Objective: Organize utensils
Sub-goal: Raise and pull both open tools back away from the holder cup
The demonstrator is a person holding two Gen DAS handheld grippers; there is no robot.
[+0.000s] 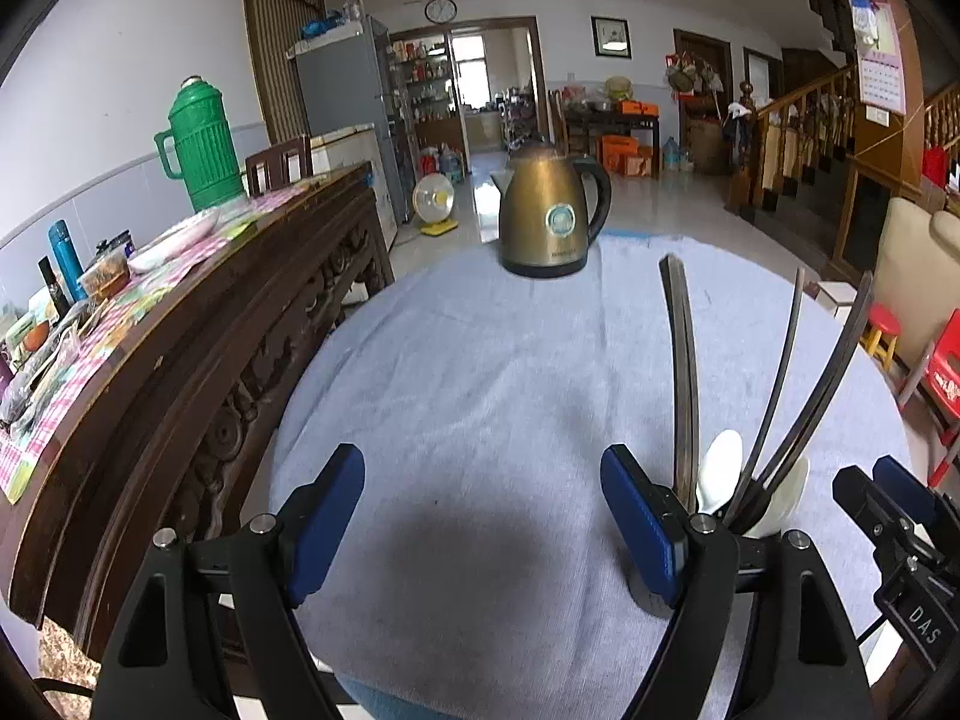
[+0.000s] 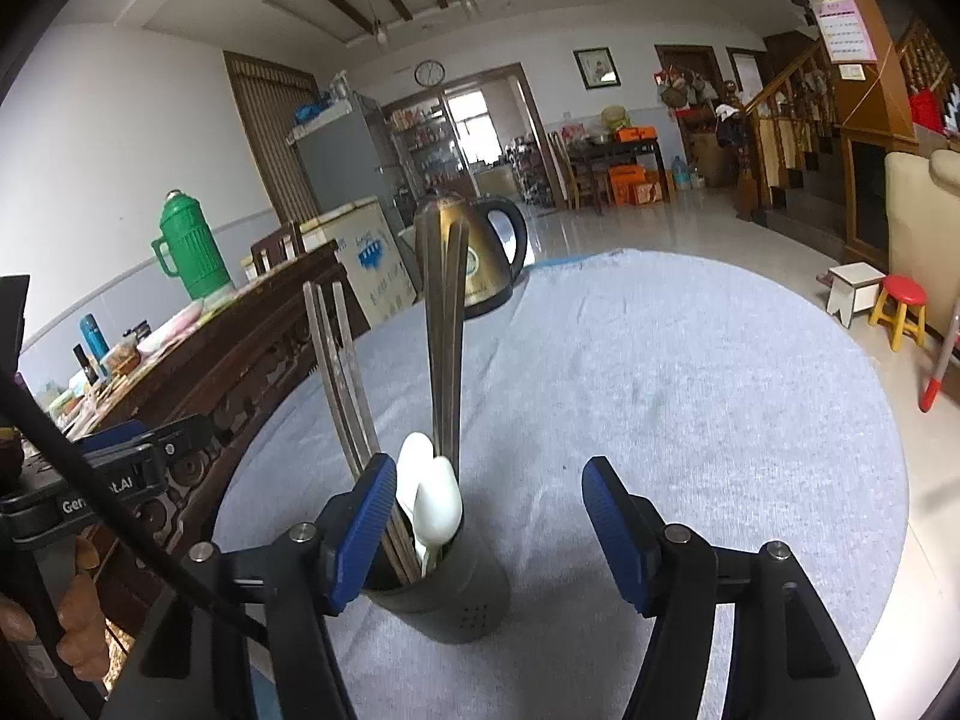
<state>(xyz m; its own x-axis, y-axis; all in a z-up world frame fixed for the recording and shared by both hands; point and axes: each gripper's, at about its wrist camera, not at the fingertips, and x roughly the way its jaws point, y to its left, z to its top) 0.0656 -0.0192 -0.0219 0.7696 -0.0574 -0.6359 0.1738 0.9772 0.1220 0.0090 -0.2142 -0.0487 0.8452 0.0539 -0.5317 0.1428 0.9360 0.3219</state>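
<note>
Judging from how things lie, the sorting looks finished or close to it: the utensils all stand gathered in the dark holder (image 2: 447, 597) on the cloth-covered round table (image 2: 690, 372). Two white spoons (image 2: 437, 507) sit bowl-up at its mouth, flat metal handles (image 2: 443, 324) rise straight from the middle, and a pair of chopsticks (image 2: 339, 372) leans off to one side. No loose utensil shows anywhere on the cloth in either view; only a bronze kettle (image 1: 549, 210) stands at the far edge, well apart from the holder.

Neither pair of tongs carries anything. The right tongs (image 2: 489, 522) are spread wide and hover low over the table, their left finger just beside the holder's rim, the holder itself off-centre in the gap. The left tongs (image 1: 483, 519) are likewise spread over bare cloth, level and pointed toward the kettle, with the holder just outside their right finger.
</note>
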